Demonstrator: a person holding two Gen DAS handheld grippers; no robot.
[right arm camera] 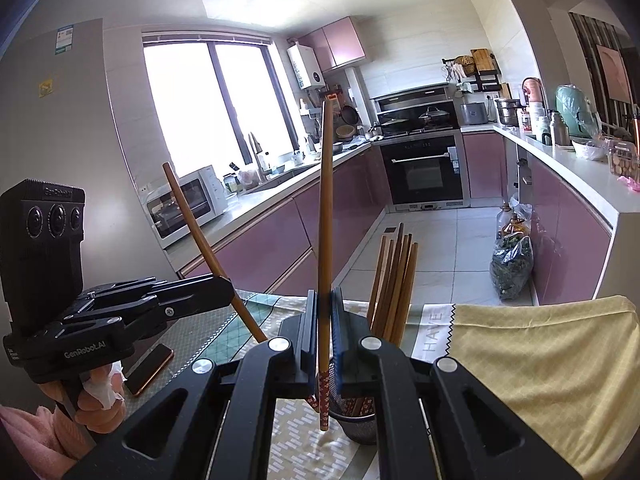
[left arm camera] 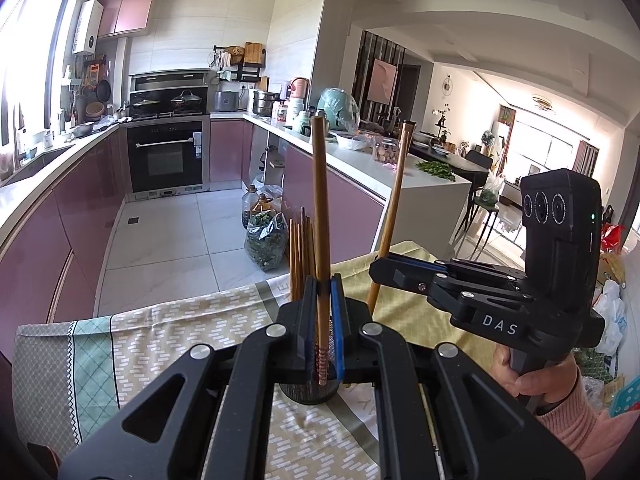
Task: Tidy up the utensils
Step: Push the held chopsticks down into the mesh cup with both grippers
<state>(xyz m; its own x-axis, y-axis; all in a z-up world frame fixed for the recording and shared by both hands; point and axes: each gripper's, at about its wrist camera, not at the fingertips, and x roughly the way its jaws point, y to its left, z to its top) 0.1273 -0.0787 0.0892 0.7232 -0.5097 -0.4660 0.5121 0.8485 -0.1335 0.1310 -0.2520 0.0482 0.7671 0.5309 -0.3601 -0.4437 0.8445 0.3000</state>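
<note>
Each tool, left (left arm camera: 323, 312) and right (right arm camera: 324, 320), grips one brown chopstick (left arm camera: 320, 208) with a red-patterned tip.

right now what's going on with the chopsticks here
A person holds a claw in each hand, and each is shut on a single wooden chopstick. The left claw grips its chopstick nearly upright; the right claw does the same with its own chopstick. Both hover by a dark mesh holder on the table's cloth, where several chopsticks already stand.
</note>
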